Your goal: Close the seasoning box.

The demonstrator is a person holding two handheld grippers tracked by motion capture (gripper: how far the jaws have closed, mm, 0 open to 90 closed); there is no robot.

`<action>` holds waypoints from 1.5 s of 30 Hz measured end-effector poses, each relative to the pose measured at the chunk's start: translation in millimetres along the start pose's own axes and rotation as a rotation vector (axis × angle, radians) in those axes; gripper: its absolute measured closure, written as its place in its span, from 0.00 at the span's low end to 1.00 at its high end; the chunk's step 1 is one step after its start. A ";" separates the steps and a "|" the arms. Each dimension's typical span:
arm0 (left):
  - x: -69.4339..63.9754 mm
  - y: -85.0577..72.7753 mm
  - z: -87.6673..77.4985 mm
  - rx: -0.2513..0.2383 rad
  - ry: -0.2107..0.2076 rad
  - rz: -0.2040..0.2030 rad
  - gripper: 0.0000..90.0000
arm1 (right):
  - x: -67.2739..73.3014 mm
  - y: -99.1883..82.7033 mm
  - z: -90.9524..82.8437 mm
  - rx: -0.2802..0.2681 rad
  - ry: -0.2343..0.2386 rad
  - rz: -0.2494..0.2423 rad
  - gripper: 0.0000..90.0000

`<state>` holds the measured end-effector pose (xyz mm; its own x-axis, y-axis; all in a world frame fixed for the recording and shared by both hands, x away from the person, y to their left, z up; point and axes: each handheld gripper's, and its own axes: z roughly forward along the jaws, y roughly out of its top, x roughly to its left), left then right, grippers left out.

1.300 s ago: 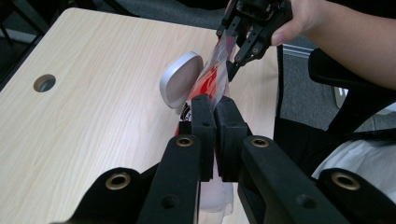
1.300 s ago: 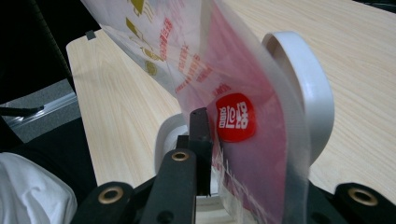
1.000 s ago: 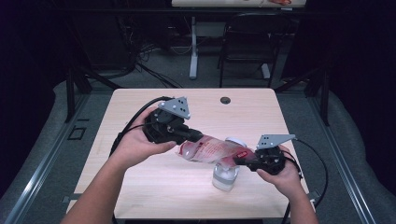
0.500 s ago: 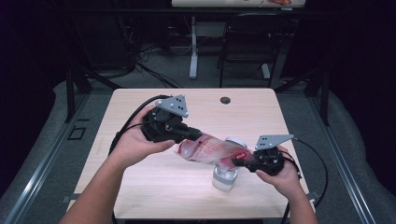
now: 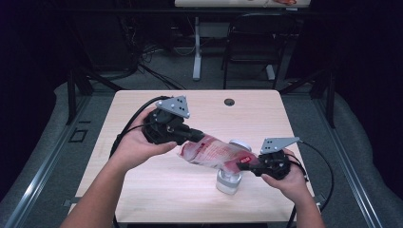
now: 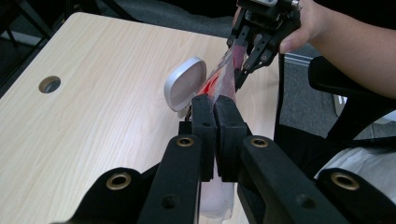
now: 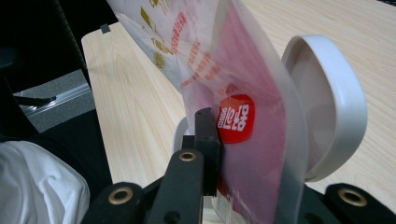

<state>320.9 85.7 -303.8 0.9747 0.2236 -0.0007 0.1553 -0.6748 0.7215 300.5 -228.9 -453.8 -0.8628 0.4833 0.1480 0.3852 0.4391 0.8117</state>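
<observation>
A clear plastic pouch (image 5: 216, 153) with red print hangs stretched between my two grippers over the table. My left gripper (image 5: 199, 139) is shut on its upper end; in the left gripper view the pads (image 6: 205, 116) pinch the pouch (image 6: 224, 77). My right gripper (image 5: 242, 165) grips the lower end, its jaws having just been closing with the pouch (image 7: 233, 84) between them, one pad (image 7: 205, 140) pressed on the film. Below stands a clear jar (image 5: 228, 181) with its white hinged lid (image 5: 240, 144) flipped open.
The light wooden table (image 5: 142, 190) has a round cable hole (image 5: 229, 102) near its far edge. Black cables trail from both grippers across the table's left and right sides. A chair and desk legs stand on the dark floor beyond.
</observation>
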 end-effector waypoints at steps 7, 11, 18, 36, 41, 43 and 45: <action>2.7 -5.3 -0.1 -0.003 0.005 -0.008 0.98 | -0.7 0.4 -1.9 -0.024 -0.033 0.002 0.97; 3.4 -10.4 0.2 -0.004 0.013 -0.020 0.98 | -0.6 0.6 0.7 -0.030 -0.041 0.004 0.97; 6.7 -24.0 -1.8 -0.011 0.027 -0.050 0.98 | -0.2 2.2 2.4 -0.047 -0.053 0.008 0.97; 10.4 -48.1 -5.8 -0.010 0.087 -0.071 0.99 | 0.5 4.0 3.5 -0.107 -0.038 0.030 0.93; 11.0 -52.7 -5.1 -0.010 0.083 -0.077 0.99 | 0.4 3.8 4.5 -0.109 -0.032 0.031 0.92; 11.5 -54.1 -5.0 -0.012 0.081 -0.078 0.99 | 0.6 3.7 4.6 -0.108 -0.034 0.029 0.93; 11.4 -55.5 -5.0 -0.012 0.077 -0.079 0.99 | 1.0 3.8 4.3 -0.109 -0.032 0.025 0.96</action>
<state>322.6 129.2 -340.4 0.9442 0.3292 -0.0050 0.2286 -0.6446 0.7295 302.5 -223.4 -453.0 -0.8422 0.5173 0.1521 0.3668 0.3428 0.8649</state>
